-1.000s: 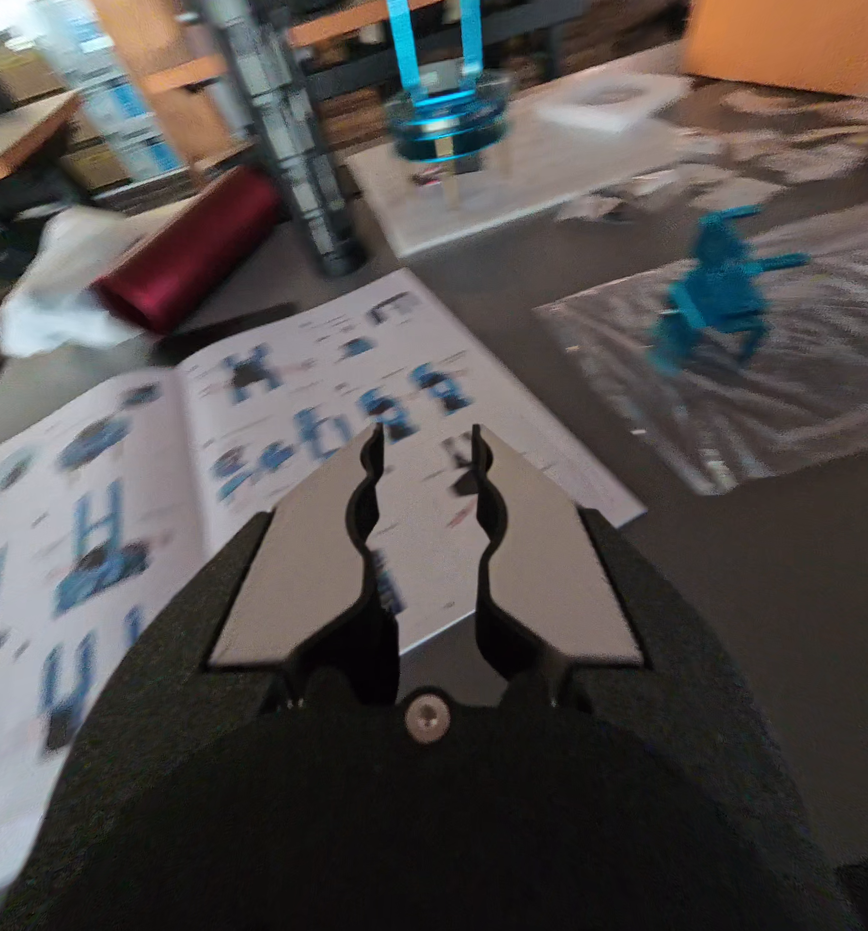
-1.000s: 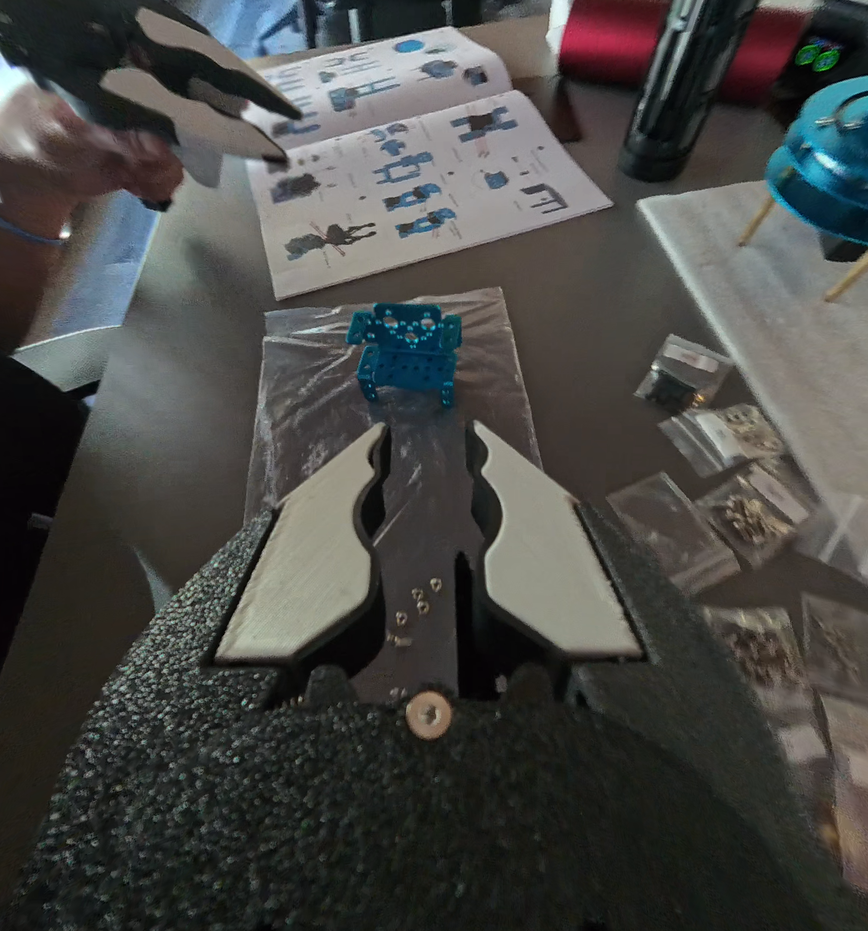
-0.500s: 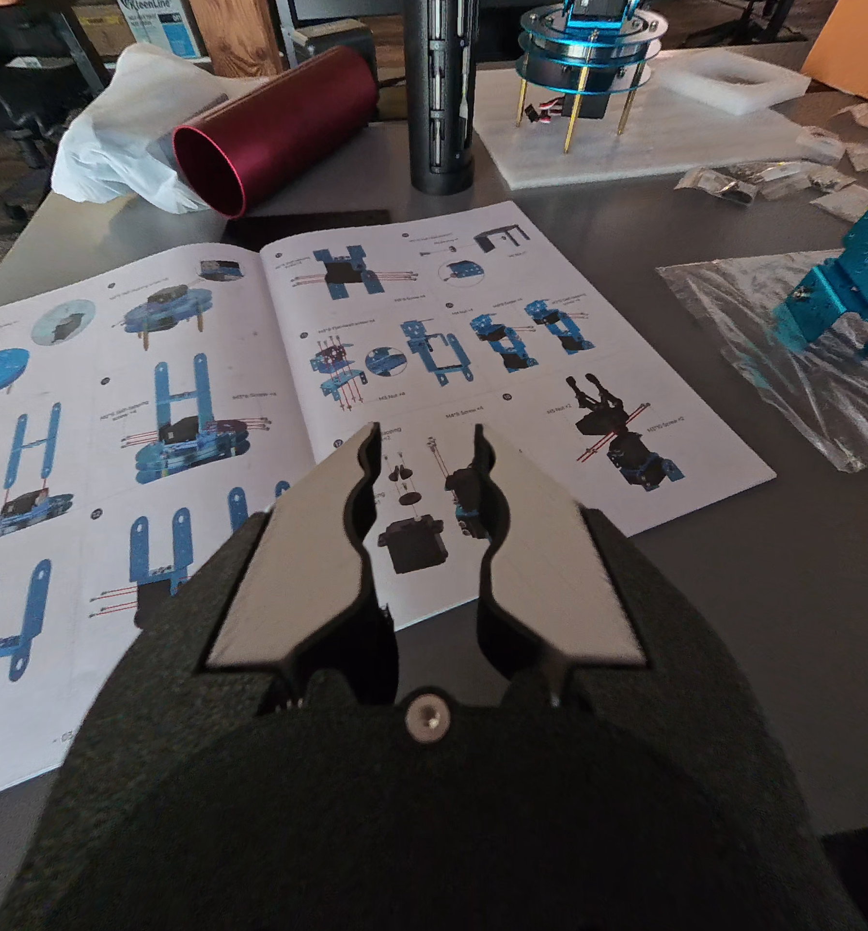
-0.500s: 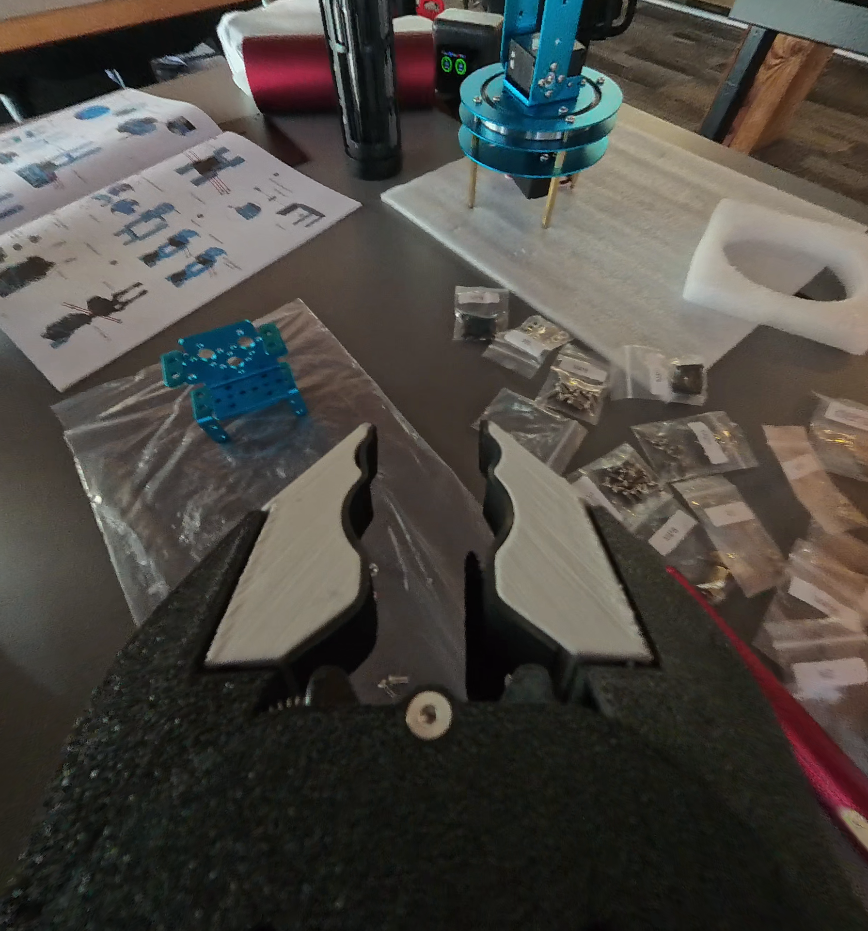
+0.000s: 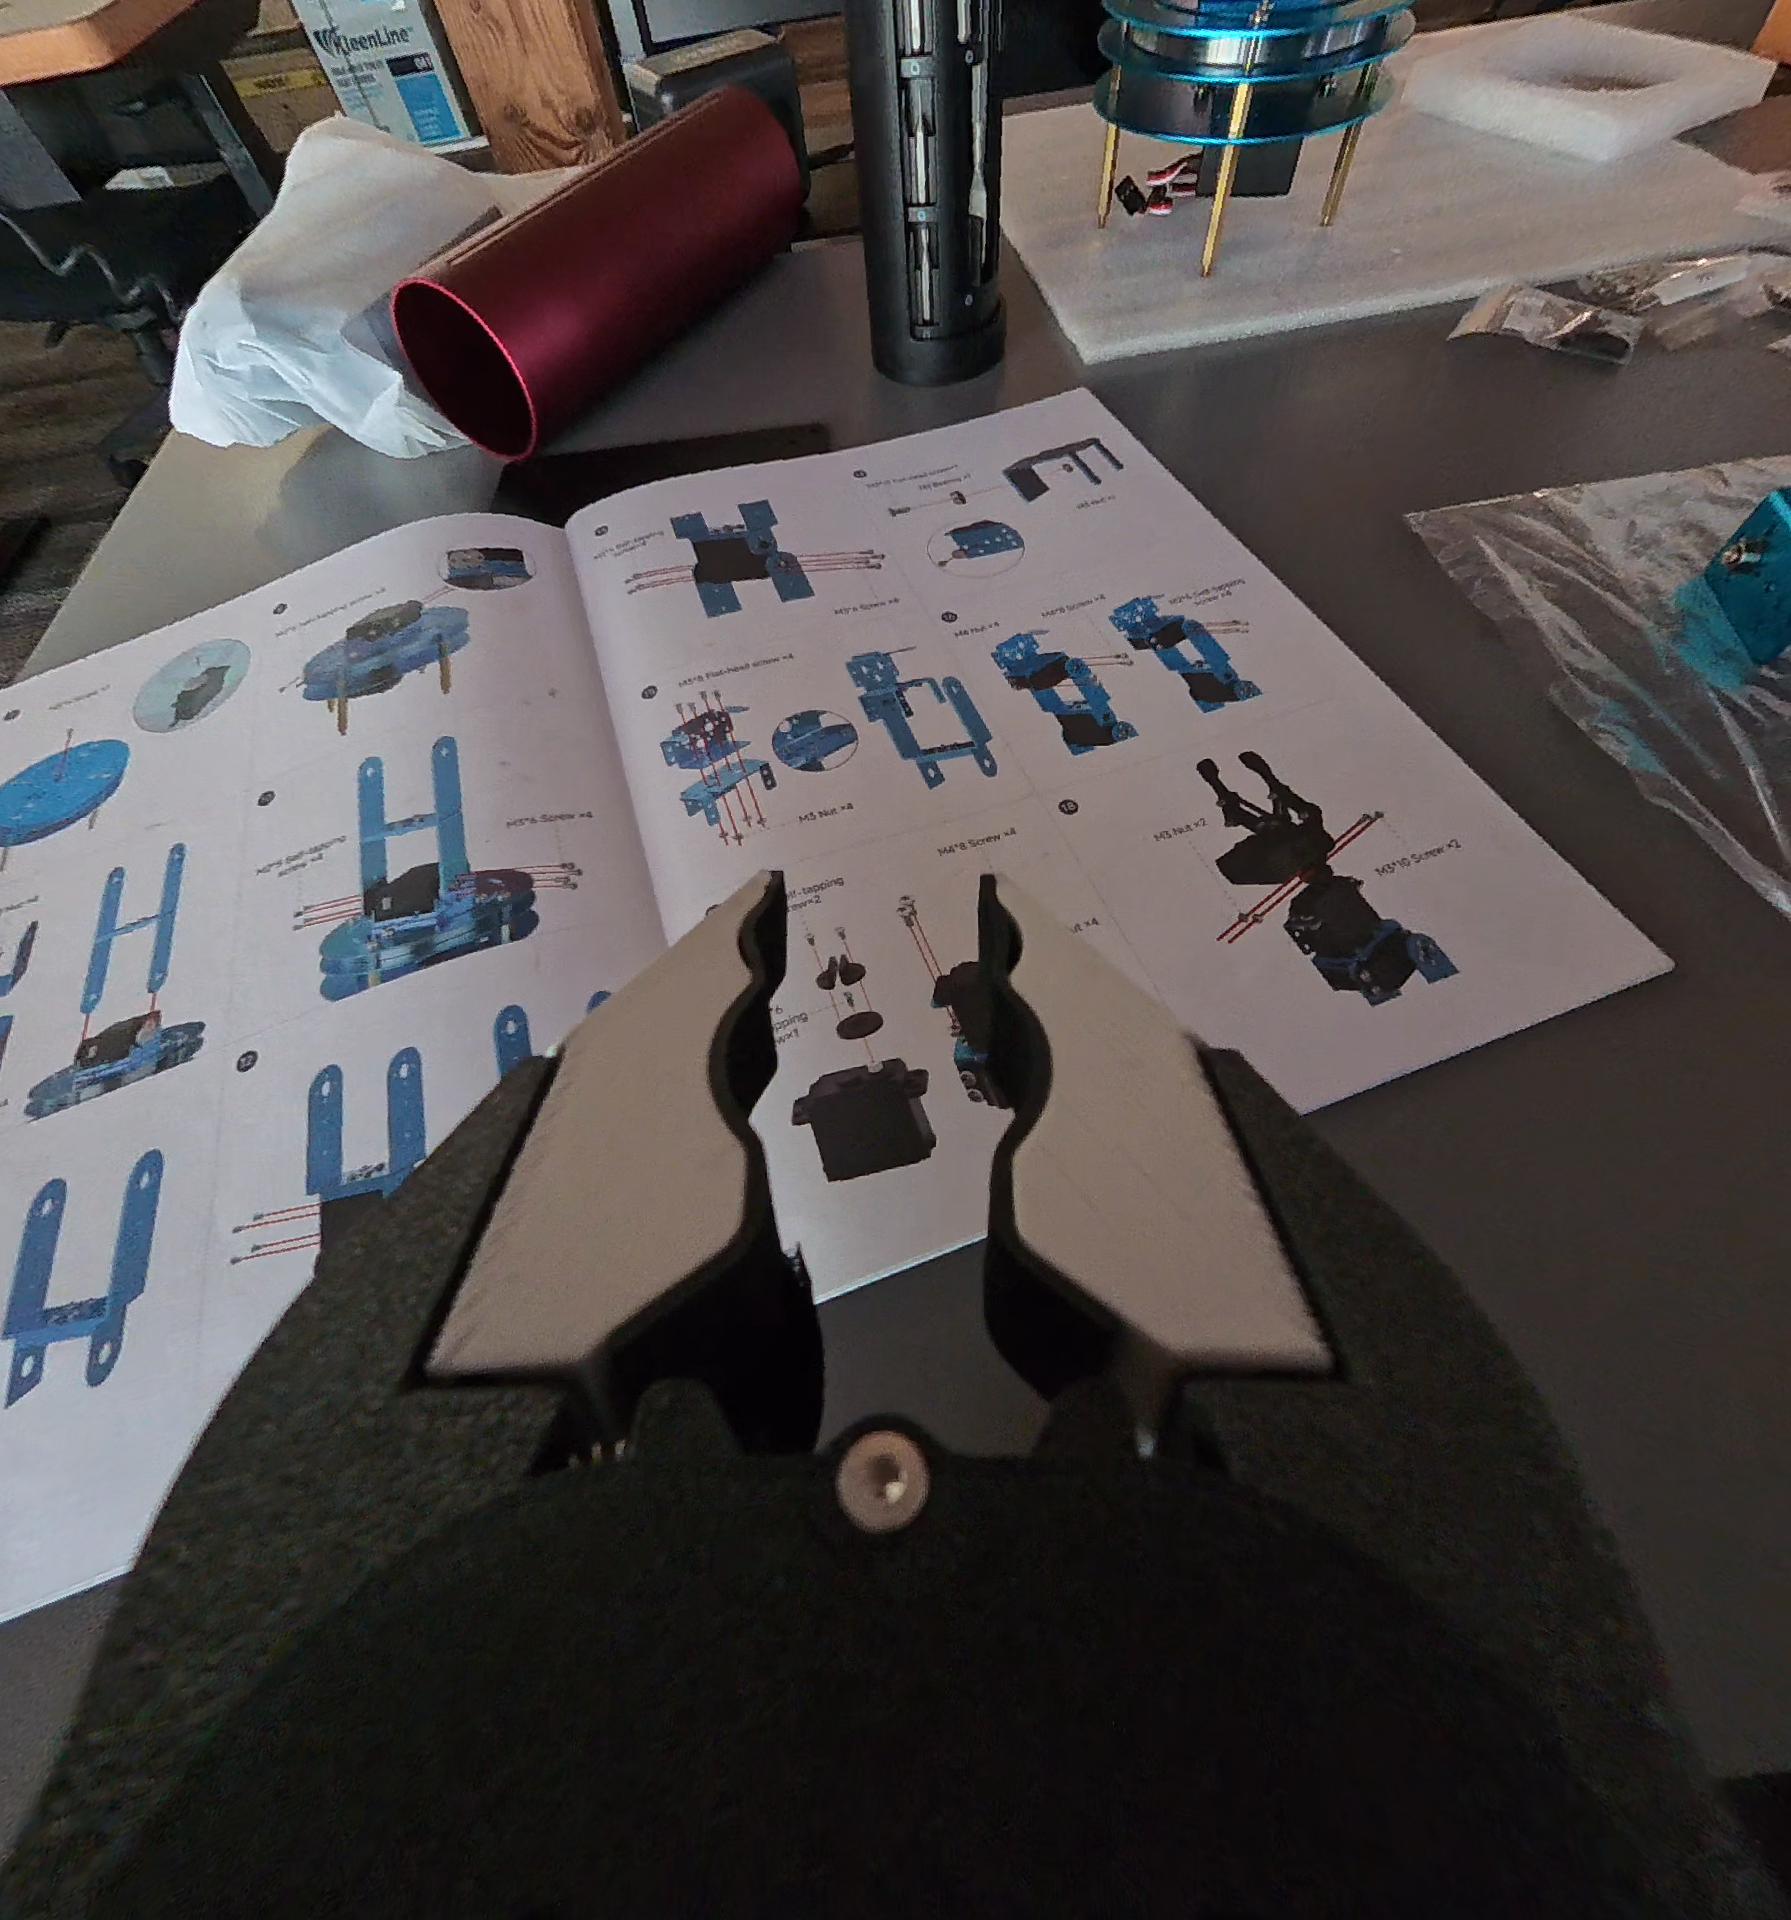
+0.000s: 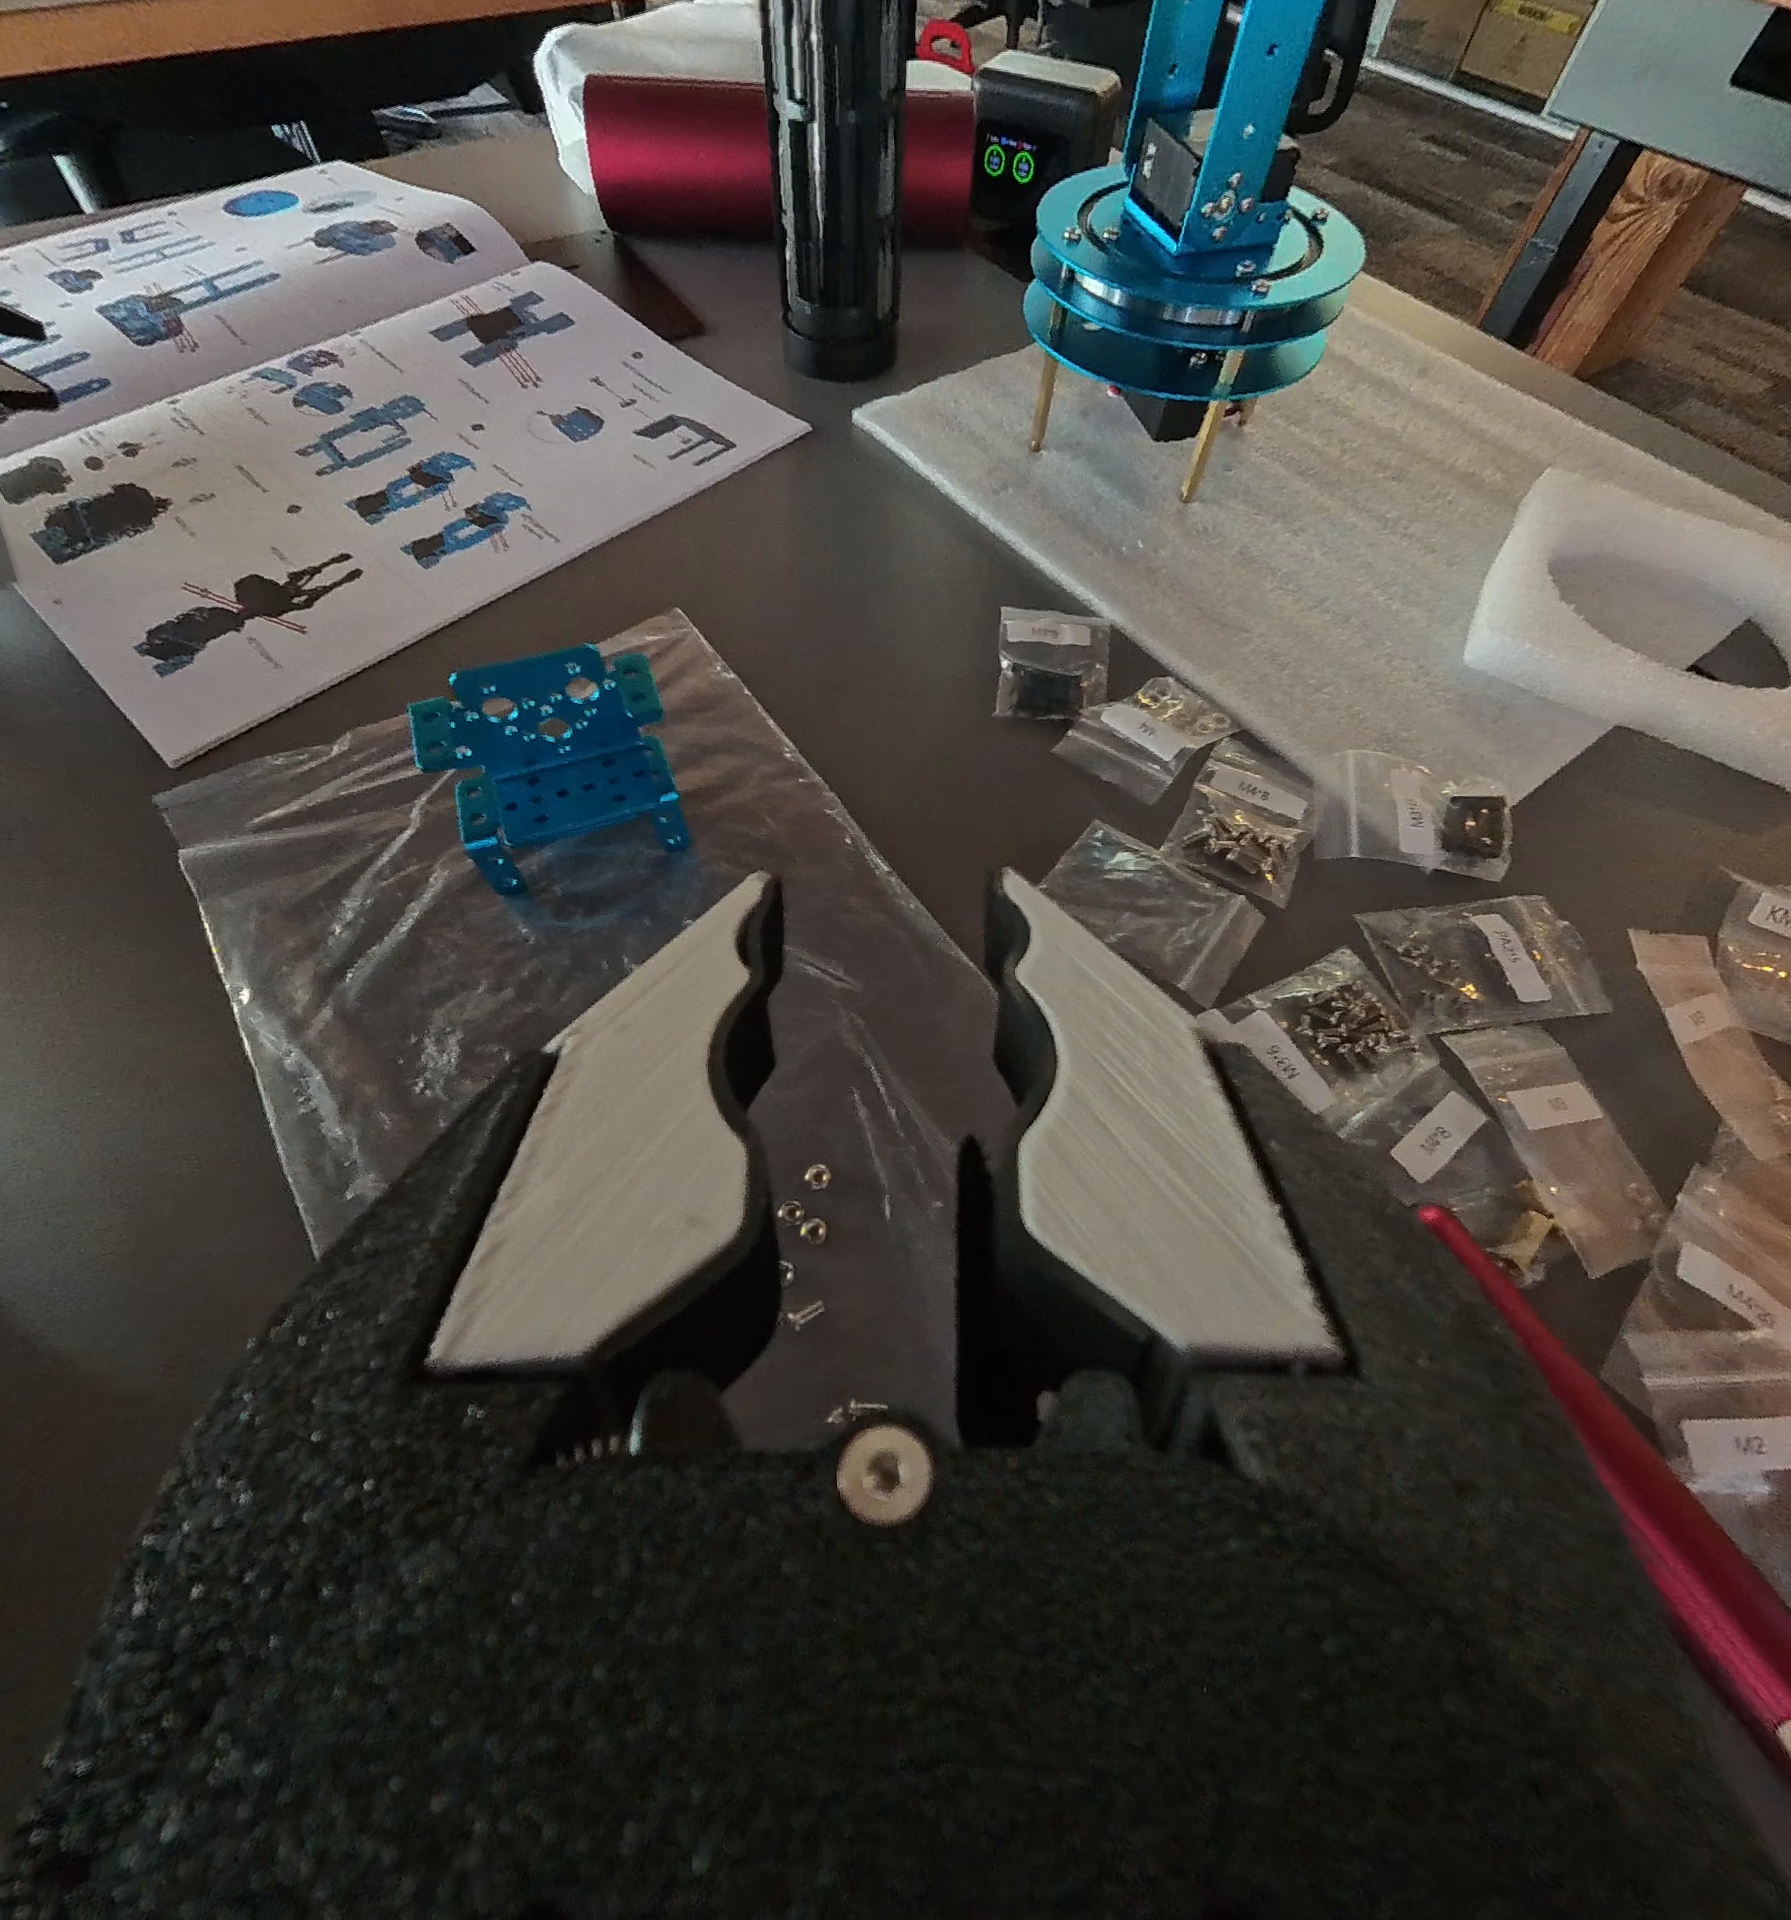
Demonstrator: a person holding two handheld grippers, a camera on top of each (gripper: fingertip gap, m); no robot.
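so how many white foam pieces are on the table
2: a flat foam sheet under the blue round assembly, and a foam block with a round cutout at the sheet's right end. More may lie out of view.

Left tool (image 5: 875, 894) fingers parted, empty, right tool (image 6: 886, 894) likewise spread, empty

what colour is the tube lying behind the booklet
Dark red tube, clearest in the left wrist view.
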